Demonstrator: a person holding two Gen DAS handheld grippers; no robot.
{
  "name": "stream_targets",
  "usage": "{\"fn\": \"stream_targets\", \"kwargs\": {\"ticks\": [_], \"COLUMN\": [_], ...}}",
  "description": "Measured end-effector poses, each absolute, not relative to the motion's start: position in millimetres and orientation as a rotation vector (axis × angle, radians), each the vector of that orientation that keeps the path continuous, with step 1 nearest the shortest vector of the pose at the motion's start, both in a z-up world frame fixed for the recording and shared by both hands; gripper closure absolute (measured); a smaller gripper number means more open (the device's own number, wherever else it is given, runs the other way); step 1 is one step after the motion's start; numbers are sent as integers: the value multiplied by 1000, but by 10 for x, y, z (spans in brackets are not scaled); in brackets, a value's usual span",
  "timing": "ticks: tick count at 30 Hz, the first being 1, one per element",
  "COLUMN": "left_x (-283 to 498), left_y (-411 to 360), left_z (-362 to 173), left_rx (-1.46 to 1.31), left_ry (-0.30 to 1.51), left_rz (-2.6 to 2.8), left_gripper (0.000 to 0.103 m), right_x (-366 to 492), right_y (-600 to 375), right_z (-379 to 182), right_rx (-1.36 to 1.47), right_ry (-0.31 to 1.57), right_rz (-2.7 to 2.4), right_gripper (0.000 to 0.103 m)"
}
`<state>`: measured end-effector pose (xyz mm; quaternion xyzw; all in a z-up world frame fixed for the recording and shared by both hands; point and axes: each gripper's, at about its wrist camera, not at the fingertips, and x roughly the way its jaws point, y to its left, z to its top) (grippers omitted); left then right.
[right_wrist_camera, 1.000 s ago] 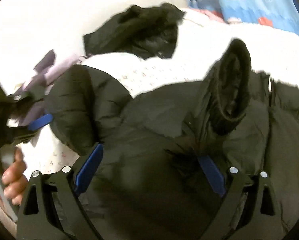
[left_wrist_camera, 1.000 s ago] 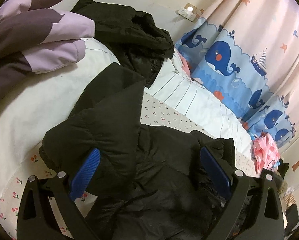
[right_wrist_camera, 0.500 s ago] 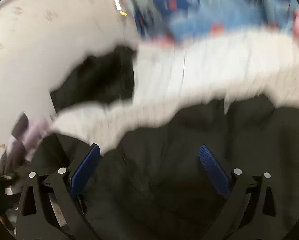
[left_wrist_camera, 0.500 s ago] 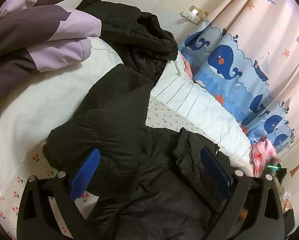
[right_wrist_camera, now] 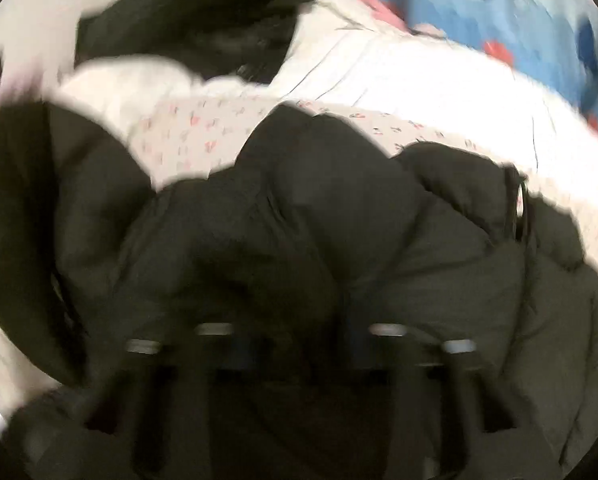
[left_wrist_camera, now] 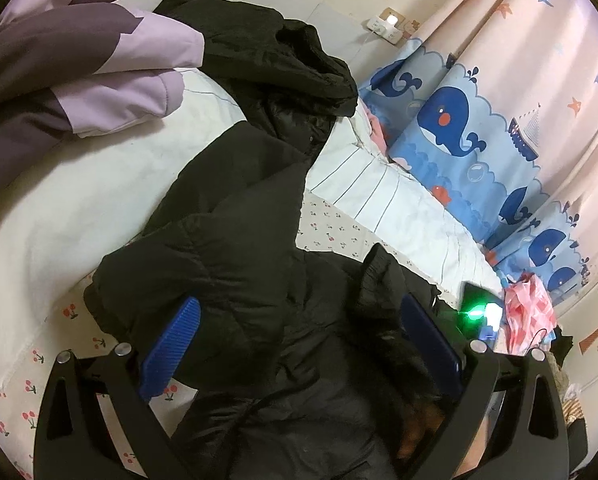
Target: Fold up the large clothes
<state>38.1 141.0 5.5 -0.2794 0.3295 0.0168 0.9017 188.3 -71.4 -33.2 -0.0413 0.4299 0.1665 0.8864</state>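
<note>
Black puffer jacket (left_wrist_camera: 235, 264) lies crumpled on the bed (left_wrist_camera: 51, 216). Left gripper (left_wrist_camera: 299, 344) fingers spread wide over it, gripping nothing. Right gripper (right_wrist_camera: 299, 344) fingers closing w/ jacket fabric bunched between them; view blurred.

Two black jackets (left_wrist_camera: 235, 264), one purple jacket (left_wrist_camera: 79, 72).

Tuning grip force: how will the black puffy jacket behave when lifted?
The black jacket is quilted and rumpled, so probably floppy, sagging from one pinch. It looks bulky but likely light. Its smooth shell may slip; the sleeve would likely trail.
</note>
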Motion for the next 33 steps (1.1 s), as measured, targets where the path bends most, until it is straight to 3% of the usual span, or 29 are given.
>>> {"fn": "stream_targets", "kwargs": {"ticks": [5, 8, 10, 12, 14, 15, 17, 19, 23, 25, 30, 33], "left_x": [379, 392, 398, 391, 363, 345, 285, 229, 88, 64, -154, -317], "left_y": [1404, 1355, 1360, 1434, 1586, 1678, 1887, 2067, 2356, 2392, 2222, 2294], "left_z": [58, 45, 68, 126, 218, 269, 381, 461, 548, 527, 243, -147], "left_rx": [-585, -567, -556, -551, -551, -550, -542, -537, -542, -529, -376, -478], "left_ry": [678, 686, 684, 667, 636, 621, 589, 578, 579, 610, 736, 801], "left_rz": [38, 34, 26, 27, 36, 45, 69, 82, 131, 135, 117, 83], "left_gripper": [7, 7, 7, 7, 7, 7, 7, 7, 7, 7, 7, 7], "right_x": [1382, 1393, 1408, 1273, 1069, 1057, 1222, 1341, 996, 761, 370, 365], "right_y": [-440, -411, -697, -1080, -1573, -1749, -2036, -2248, -2143, -2027, -1728, -1607], "right_z": [-225, -429, -239, 36, 240, 235, -75, -353, 71, 266, 117, 63], "right_rx": [-214, -273, -103, 35, 150, 178, 189, 294, 309, 317, 361, 377], "right_ry": [919, 1002, 986, 886, 762, 748, 911, 1009, 854, 780, 803, 835], "right_rz": [596, 594, 585, 560, 470, 417, 261, 182, 274, 331, 444, 470], "right_gripper": [94, 68, 60, 30, 10, 7, 7, 17, 19, 14, 11, 11]}}
